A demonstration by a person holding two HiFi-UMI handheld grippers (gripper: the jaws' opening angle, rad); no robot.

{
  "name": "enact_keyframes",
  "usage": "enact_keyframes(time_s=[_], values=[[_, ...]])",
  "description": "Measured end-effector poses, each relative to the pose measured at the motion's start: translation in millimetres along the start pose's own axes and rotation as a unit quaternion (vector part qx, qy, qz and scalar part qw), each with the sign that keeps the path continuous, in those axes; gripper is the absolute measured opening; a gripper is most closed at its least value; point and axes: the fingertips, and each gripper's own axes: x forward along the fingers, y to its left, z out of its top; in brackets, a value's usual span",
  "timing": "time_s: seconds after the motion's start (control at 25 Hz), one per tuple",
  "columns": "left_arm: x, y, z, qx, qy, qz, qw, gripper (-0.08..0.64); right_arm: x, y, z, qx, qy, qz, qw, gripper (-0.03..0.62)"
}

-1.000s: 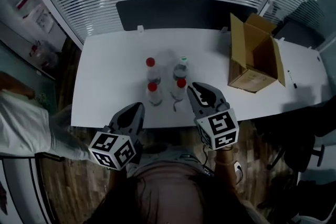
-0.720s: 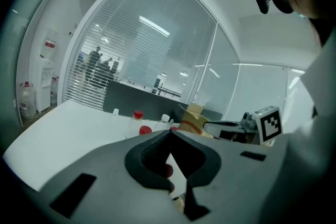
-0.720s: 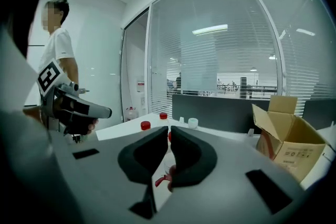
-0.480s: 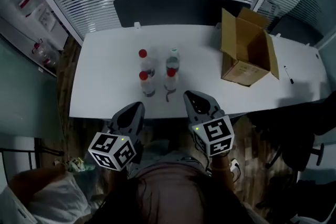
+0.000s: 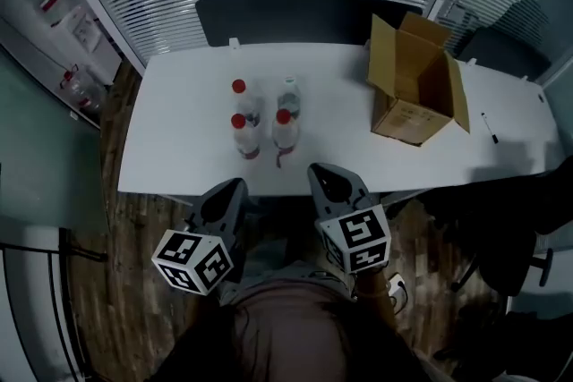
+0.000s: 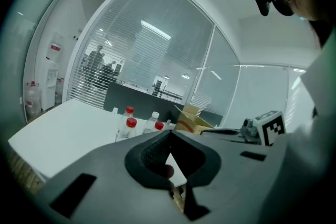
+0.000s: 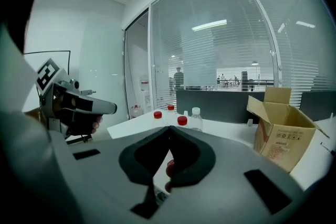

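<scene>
The left gripper (image 5: 228, 191) is closed, its jaws meeting at the tips with nothing between them. The right gripper (image 5: 327, 179) is the same: tips together, empty. Both hang just short of the near edge of the white bench (image 5: 170, 143), over the wooden floor (image 5: 134, 228), side by side and apart from each other.

Ahead of the grippers, in the gap between their two lines, four bottles stand upright on the bench in a tight square. The near left bottle (image 5: 238, 137) has a red cap and stands ahead of the left gripper, a little to its right. The near right bottle (image 5: 284, 132), also red-capped, stands ahead of the right gripper and to its left. Behind these are a third red-capped bottle (image 5: 240, 101) and a white-capped bottle (image 5: 288, 96). Neither gripper touches any of them.

Farther ahead and to the right of the right gripper sits an open cardboard box (image 5: 414, 94), well apart from the bottles.
</scene>
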Motion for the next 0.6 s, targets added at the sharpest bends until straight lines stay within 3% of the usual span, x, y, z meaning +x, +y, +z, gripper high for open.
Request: enact_keyframes(time_s=[0.6], values=[[6.6, -25.3, -4.7, 0.011, 0.007, -0.003, 0.9999, 0.008, -20.2, -7.3, -6.2, 0.041, -0.016, 0.008, 0.999, 0.023]])
